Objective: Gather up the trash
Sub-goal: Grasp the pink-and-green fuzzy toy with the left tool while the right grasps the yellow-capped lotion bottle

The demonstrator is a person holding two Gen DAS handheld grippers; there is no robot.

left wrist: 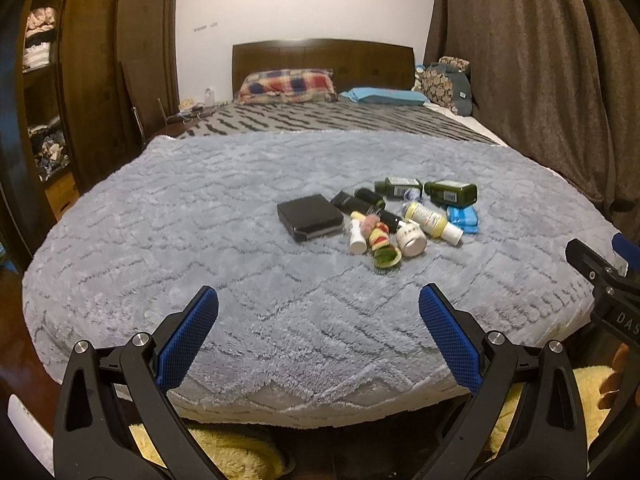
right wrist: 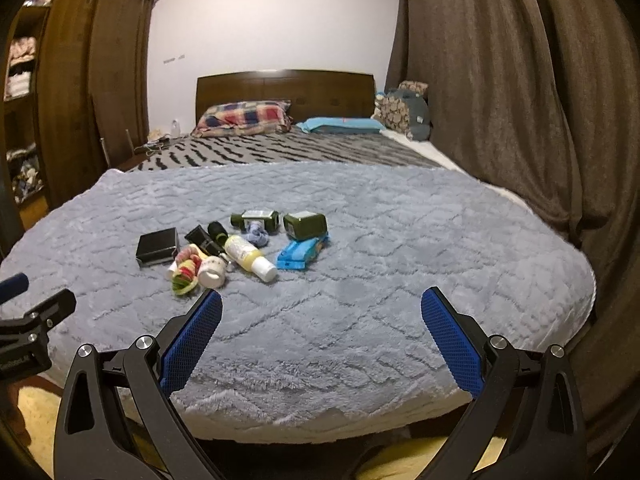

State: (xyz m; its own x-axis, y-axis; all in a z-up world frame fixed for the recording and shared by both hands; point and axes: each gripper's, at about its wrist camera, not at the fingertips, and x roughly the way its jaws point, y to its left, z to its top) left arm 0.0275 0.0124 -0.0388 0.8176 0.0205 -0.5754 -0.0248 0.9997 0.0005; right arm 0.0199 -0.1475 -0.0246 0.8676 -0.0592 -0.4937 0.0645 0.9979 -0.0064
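A pile of small items lies on the grey fluffy blanket (left wrist: pixel 200 220) of a bed. It holds a black box (left wrist: pixel 310 216), two dark green bottles (left wrist: pixel 452 192), a yellow bottle with a white cap (left wrist: pixel 432 222), a white jar (left wrist: pixel 412 240), a blue packet (left wrist: pixel 464 218) and colourful wrappers (left wrist: pixel 384 246). The same pile shows in the right wrist view: black box (right wrist: pixel 158 246), yellow bottle (right wrist: pixel 250 258), blue packet (right wrist: pixel 302 254). My left gripper (left wrist: pixel 318 304) is open and empty near the bed's foot. My right gripper (right wrist: pixel 322 306) is open and empty, also short of the pile.
Brown curtains (left wrist: pixel 540 80) hang on the right. A wooden wardrobe (left wrist: pixel 100 80) stands on the left. Pillows (left wrist: pixel 288 86) lie by the headboard. A yellow rug (left wrist: pixel 232 456) lies on the floor below the bed's foot. The right gripper's body (left wrist: pixel 608 292) shows at the left view's right edge.
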